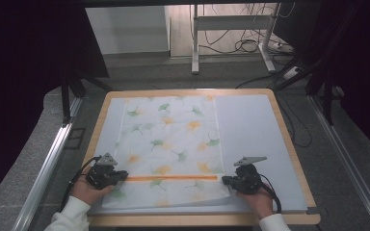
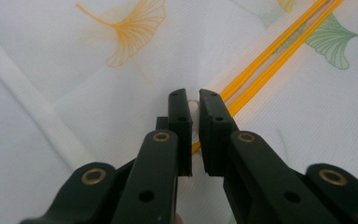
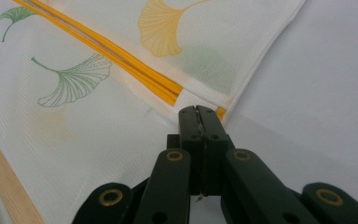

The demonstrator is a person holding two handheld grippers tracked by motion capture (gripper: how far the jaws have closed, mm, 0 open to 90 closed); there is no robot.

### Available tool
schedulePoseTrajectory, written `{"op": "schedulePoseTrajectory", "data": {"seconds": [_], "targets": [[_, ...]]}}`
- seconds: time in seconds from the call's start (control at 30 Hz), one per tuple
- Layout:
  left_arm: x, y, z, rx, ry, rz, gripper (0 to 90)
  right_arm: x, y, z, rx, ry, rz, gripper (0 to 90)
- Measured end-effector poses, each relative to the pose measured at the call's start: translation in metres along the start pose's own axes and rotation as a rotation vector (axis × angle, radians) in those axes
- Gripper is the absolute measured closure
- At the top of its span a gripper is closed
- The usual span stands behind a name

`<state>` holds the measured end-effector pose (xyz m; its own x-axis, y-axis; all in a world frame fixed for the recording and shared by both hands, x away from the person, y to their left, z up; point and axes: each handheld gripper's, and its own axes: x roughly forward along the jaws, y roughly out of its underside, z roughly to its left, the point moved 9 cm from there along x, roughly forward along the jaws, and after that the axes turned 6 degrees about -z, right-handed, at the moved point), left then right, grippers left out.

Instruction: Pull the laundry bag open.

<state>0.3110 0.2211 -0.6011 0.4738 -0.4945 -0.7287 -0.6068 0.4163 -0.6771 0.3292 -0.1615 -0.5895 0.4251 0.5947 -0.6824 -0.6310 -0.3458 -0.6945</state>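
A white mesh bag (image 1: 171,139) printed with green and orange ginkgo leaves lies flat on the table. An orange zipper (image 1: 173,178) runs across its near part. My left gripper (image 1: 124,176) sits at the zipper's left end. In the left gripper view its jaws (image 2: 193,95) stand a narrow gap apart, closed on a small white zipper pull (image 2: 194,103) where the orange zipper (image 2: 270,58) ends. My right gripper (image 1: 224,180) is at the zipper's right end, and its jaws (image 3: 198,112) are shut on the bag's edge beside the zipper (image 3: 121,63).
A pale blue-grey mat (image 1: 250,125) covers the wooden table (image 1: 289,144), with bare mat to the right of the bag. The wooden rim (image 3: 9,186) runs close along the bag's near side. Beyond the table are a metal frame and cables (image 1: 231,43) on the floor.
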Motion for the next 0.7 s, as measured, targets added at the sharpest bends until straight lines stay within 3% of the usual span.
{"op": "schedulePoseTrajectory", "data": {"seconds": [0.7], "targets": [[-0.017, 0.015, 0.019, -0.071, -0.028, -0.027, 84.7, 0.0, 0.0, 0.0, -0.007, 0.003, -0.001, 89.5]]}}
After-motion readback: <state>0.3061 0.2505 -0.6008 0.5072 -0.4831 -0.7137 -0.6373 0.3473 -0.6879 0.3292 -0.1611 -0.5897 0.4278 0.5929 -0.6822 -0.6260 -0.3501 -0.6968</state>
